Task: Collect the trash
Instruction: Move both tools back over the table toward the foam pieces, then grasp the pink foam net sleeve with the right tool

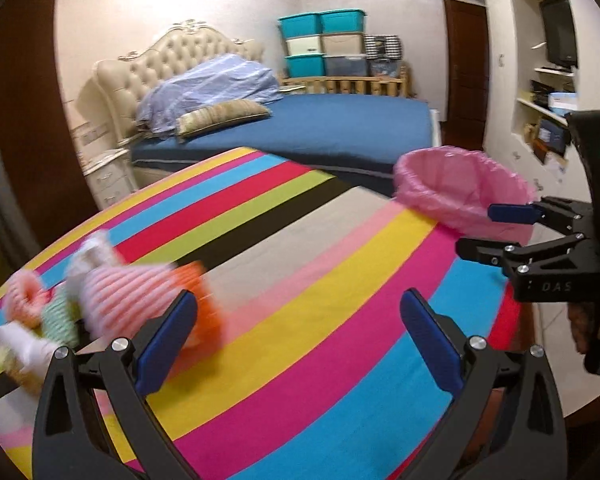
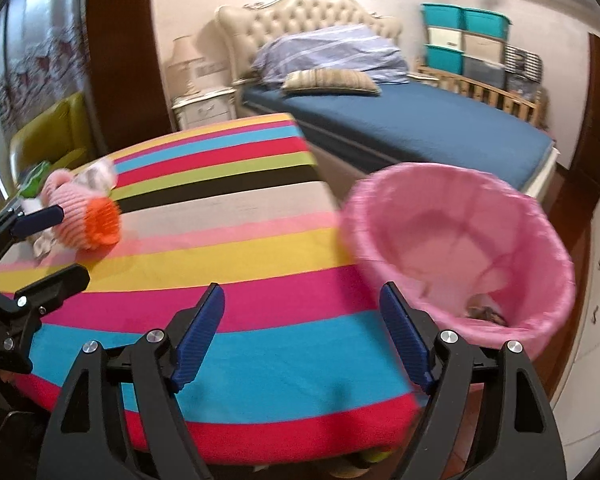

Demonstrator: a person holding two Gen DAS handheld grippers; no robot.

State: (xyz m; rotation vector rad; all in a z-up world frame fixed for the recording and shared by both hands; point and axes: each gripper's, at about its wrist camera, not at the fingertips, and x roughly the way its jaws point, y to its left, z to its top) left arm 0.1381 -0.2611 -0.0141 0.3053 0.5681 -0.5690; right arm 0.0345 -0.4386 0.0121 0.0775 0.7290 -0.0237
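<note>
Both tools gape empty over a striped tablecloth [image 2: 260, 248] beside a bed [image 2: 440, 132]; blurred litter [image 1: 112, 300], perhaps wrappers.

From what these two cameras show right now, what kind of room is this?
Most likely a bedroom in a home. A bed with a tufted headboard and a pillow fills the back, a nightstand with a lamp stands beside it, and storage boxes are stacked in the corner.

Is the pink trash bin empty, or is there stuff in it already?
Not empty. The pink-lined bin has something small and dark lying at the bottom, blurred; most of the liner is bare.
</note>
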